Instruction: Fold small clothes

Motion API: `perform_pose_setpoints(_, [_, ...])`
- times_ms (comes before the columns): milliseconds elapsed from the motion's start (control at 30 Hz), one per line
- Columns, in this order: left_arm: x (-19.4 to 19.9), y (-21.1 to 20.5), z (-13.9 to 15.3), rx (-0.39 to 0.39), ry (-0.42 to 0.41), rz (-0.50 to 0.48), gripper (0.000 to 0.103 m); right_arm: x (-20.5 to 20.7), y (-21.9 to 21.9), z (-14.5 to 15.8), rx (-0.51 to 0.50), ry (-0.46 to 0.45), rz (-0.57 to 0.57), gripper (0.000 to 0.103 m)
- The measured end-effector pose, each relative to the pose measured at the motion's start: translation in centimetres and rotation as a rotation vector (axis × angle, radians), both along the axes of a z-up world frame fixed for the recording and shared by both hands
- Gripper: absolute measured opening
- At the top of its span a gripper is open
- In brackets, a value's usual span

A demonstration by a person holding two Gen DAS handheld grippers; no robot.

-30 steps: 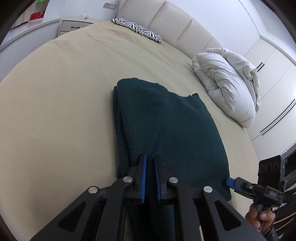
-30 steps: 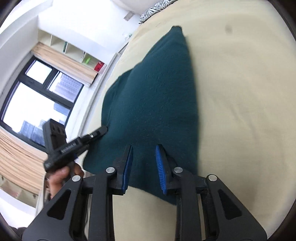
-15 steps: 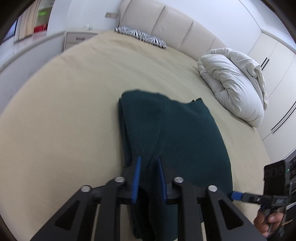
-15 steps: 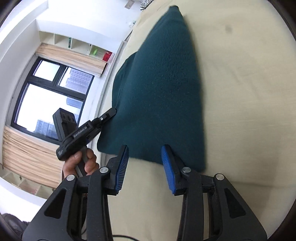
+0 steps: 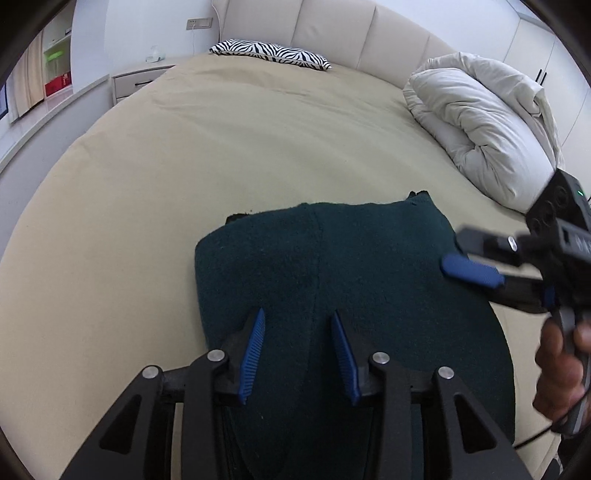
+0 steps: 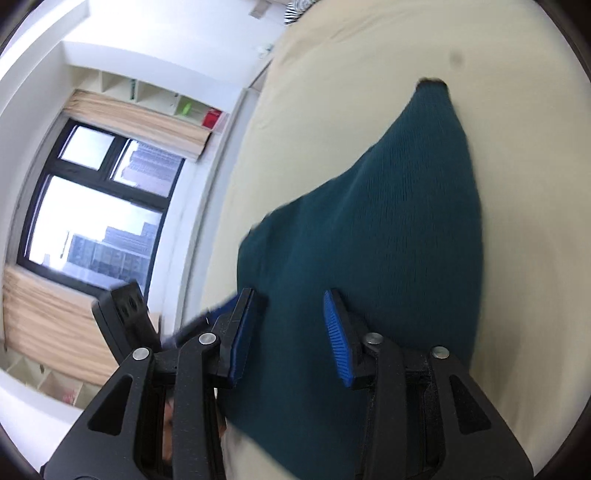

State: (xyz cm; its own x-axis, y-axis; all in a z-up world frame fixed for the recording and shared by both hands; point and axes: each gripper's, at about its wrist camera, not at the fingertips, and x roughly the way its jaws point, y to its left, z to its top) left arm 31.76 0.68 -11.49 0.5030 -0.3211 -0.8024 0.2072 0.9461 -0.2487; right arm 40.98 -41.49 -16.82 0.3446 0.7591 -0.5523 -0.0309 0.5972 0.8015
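Observation:
A dark green knitted garment (image 5: 332,266) lies folded flat on the beige bed sheet (image 5: 184,155); it also shows in the right wrist view (image 6: 388,229). My left gripper (image 5: 297,328) is open, its blue pads just above the garment's near part, holding nothing. My right gripper (image 6: 290,317) is open over the garment's near edge, empty. The right gripper also shows in the left wrist view (image 5: 469,271) at the garment's right edge, held by a hand. The left gripper's body (image 6: 125,314) shows in the right wrist view.
A white bunched duvet (image 5: 480,129) lies at the bed's right side. A zebra-striped pillow (image 5: 269,51) rests by the padded headboard (image 5: 332,29). A nightstand (image 5: 136,79) stands at far left. A window (image 6: 96,206) and shelves fill the left wall.
My left gripper has opened and let go of the garment's fold. Both grippers have moved in over the garment, the right one coming close beside the left.

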Motion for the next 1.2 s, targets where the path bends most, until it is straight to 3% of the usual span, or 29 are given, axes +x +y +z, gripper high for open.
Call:
perform_pose_setpoints(67, [0.1,-0.2,-0.1,0.003,-0.005,-0.009,0.041,1.9,-1.3,-0.6,0.030,0.014,-0.063,0.035])
perform_pose_setpoints(133, [0.2,-0.6,-0.2,0.013,-0.015,-0.017,0.042,3.3,-2.9,-1.2,-0.014,0.035,-0.120,0.036])
perform_pose_setpoints(233, [0.4,-0.4,-0.5,-0.008,-0.021,-0.019,0.042,4.6,-4.3,-3.1,0.009,0.076,-0.143,0.035])
perform_pose_setpoints(400, [0.2,-0.4,-0.7,0.002,-0.037,-0.031,0.042,4.2,-7.2,-4.5,0.059,0.041,-0.180,0.028])
perform_pose_setpoints(500, [0.2,-0.5,-0.7,0.008,-0.047,-0.031,0.042,2.9,-9.4,-3.1,0.013,0.012,-0.267,0.032])
perform_pose_setpoints(567, [0.2,-0.4,-0.8,0.003,-0.049,-0.031,0.042,1.8,-9.6,-1.5,0.033,-0.031,-0.238,0.034])
perform_pose_setpoints(667, [0.3,-0.3,-0.8,-0.001,-0.048,-0.032,0.042,-0.7,-7.5,1.4,0.118,-0.127,-0.089,0.035])
perform_pose_setpoints(700, [0.3,-0.3,-0.8,-0.001,-0.049,-0.033,0.042,-1.5,-6.4,1.8,0.126,-0.141,-0.029,0.043])
perform_pose_setpoints(833, [0.4,-0.3,-0.8,-0.003,-0.047,-0.034,0.042,-3.6,-2.5,0.1,0.018,-0.092,0.140,0.048])
perform_pose_setpoints(900, [0.3,-0.3,-0.9,-0.006,-0.051,-0.035,0.042,-4.2,-1.3,-1.4,0.016,-0.091,0.124,0.044])
perform_pose_setpoints(1000, [0.3,-0.2,-0.9,-0.017,-0.050,-0.036,0.042,-4.7,-3.8,-1.9,0.114,-0.068,0.058,0.044])
perform_pose_setpoints(1100, [0.0,0.6,-0.5,-0.070,-0.045,-0.029,0.040,-5.9,-6.1,-1.3,0.091,-0.105,-0.015,0.047])
perform_pose_setpoints(1133, [-0.3,1.3,-0.1,-0.108,-0.032,-0.028,0.040,-6.5,-6.9,-1.1,0.084,-0.111,-0.041,0.048])
perform_pose_setpoints(1200, [-1.1,3.2,0.7,-0.191,-0.019,-0.004,0.041,-7.6,-8.8,-0.8,0.070,-0.112,-0.099,0.061])
